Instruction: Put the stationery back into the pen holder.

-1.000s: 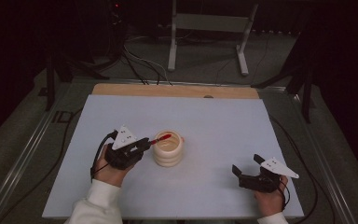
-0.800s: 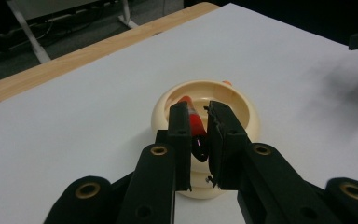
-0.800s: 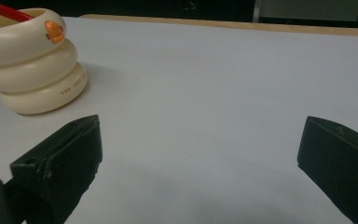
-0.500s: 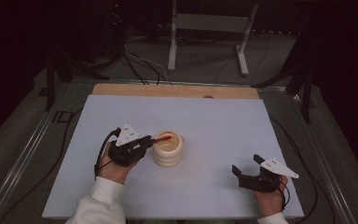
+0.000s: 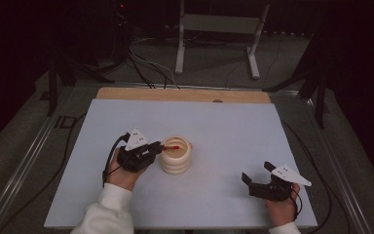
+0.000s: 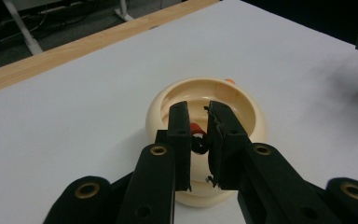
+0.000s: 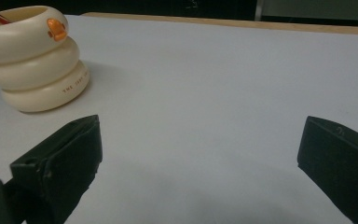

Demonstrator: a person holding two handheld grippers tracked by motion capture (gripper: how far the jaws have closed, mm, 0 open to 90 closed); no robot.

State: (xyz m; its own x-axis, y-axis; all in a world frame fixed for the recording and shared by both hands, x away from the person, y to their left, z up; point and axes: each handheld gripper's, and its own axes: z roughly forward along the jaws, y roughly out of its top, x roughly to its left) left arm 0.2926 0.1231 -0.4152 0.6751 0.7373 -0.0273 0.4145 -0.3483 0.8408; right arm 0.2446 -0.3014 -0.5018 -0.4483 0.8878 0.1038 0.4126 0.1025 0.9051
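Left gripper (image 5: 157,148): jaws pinched on a red pen (image 5: 171,146), now drawn slightly lower over the cream ringed holder (image 5: 176,156).
Right gripper (image 5: 257,177): jaws spread, parked unmoved on the desk (image 5: 233,126).
Meaning: insertion judged underway.

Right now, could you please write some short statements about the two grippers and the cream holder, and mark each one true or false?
1. The left gripper has its jaws closed on a thin red item over the mouth of the cream ribbed holder. True.
2. The right gripper has its jaws clamped around the holder. False: its jaws are wide apart, with nothing between them, and it rests on the white table top well away from the holder.
3. The holder lies tipped on its side. False: it stands upright, its opening facing up.
4. The holder has a small orange mark on its top ring. True.
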